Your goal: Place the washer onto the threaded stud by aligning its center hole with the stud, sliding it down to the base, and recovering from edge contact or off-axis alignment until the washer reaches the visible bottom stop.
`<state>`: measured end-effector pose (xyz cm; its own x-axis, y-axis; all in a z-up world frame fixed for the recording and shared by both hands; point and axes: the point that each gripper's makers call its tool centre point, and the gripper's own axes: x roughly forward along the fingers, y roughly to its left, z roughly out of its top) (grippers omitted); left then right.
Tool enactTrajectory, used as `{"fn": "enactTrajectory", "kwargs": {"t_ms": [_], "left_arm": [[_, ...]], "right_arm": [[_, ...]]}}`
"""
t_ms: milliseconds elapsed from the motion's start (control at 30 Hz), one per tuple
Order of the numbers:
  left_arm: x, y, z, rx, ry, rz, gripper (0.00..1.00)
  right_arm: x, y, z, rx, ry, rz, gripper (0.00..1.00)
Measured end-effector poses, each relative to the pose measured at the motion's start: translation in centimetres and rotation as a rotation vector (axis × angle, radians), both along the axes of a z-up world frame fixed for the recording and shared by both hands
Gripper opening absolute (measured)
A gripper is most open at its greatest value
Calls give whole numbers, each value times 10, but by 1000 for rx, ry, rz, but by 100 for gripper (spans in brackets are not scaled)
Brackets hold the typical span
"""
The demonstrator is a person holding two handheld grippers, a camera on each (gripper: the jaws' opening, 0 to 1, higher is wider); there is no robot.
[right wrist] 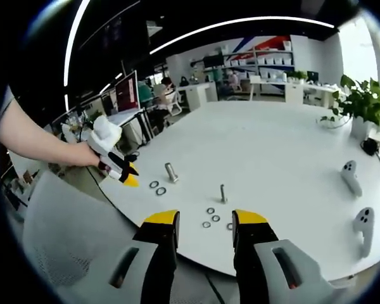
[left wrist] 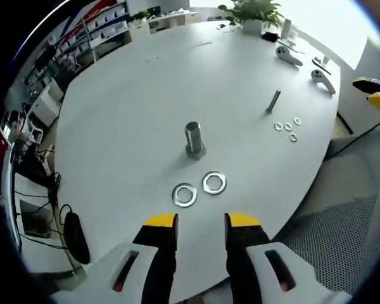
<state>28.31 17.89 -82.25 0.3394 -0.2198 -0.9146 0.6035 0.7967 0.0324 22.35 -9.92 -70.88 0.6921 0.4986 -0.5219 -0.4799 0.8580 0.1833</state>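
We are holding the left gripper point(left wrist: 201, 223), jaws apart and empty, just short of the two large washers point(left wrist: 199, 189), with the upright threaded stud point(left wrist: 194, 139) standing beyond them.

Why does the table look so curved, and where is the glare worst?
Left gripper view: the fisheye lens bows the white table, and window light washes out the far top right behind the plant. Right gripper view: the same bending, with curved ceiling light strips; the washers stay sharp.
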Motion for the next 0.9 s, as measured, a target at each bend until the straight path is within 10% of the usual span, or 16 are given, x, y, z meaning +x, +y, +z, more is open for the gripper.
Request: {"fn": "enactTrajectory", "kwargs": {"t_ms": [900], "left_arm": [[27,3,-47,50,161,28,31]], "right_arm": [[-1,1,-3,2,20,3,34]]}}
